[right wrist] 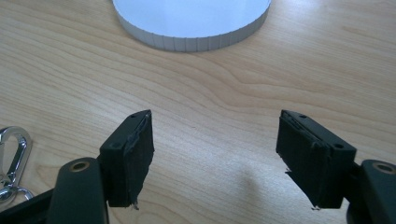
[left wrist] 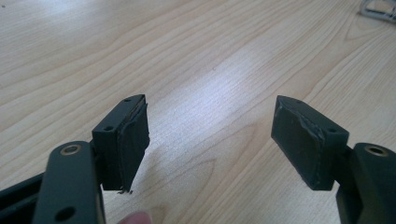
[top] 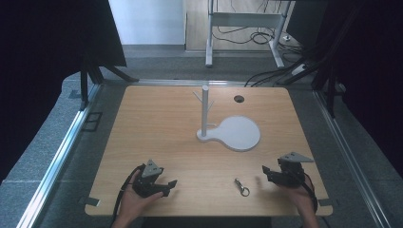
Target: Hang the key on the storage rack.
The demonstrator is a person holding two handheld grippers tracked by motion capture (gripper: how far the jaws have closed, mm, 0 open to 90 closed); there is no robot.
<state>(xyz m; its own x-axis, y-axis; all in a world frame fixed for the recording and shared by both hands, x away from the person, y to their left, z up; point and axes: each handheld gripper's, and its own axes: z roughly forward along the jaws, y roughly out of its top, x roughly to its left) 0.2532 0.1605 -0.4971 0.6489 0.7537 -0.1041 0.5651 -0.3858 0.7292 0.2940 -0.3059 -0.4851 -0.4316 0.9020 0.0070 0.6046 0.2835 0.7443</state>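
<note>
A small metal clasp with a ring (top: 242, 186) lies on the wooden table (top: 157, 128) near the front edge, between the two hands. My left gripper (top: 167, 186) rests low at the front left, open, with bare wood between its pads (left wrist: 133, 140); the clasp (left wrist: 380, 9) shows at the top right of the left gripper view. My right gripper (top: 267, 174) sits at the front right, open and holding nothing. In the right gripper view its pads (right wrist: 135, 156) frame bare wood, and the clasp (right wrist: 11, 161) lies at the left edge.
A white stand (top: 235, 133) with a round flat base and an upright peg post (top: 205, 110) with short side pegs stands mid-table; its base rim (right wrist: 191, 28) lies ahead of the right gripper. A dark cable hole (top: 238, 99) sits at the back.
</note>
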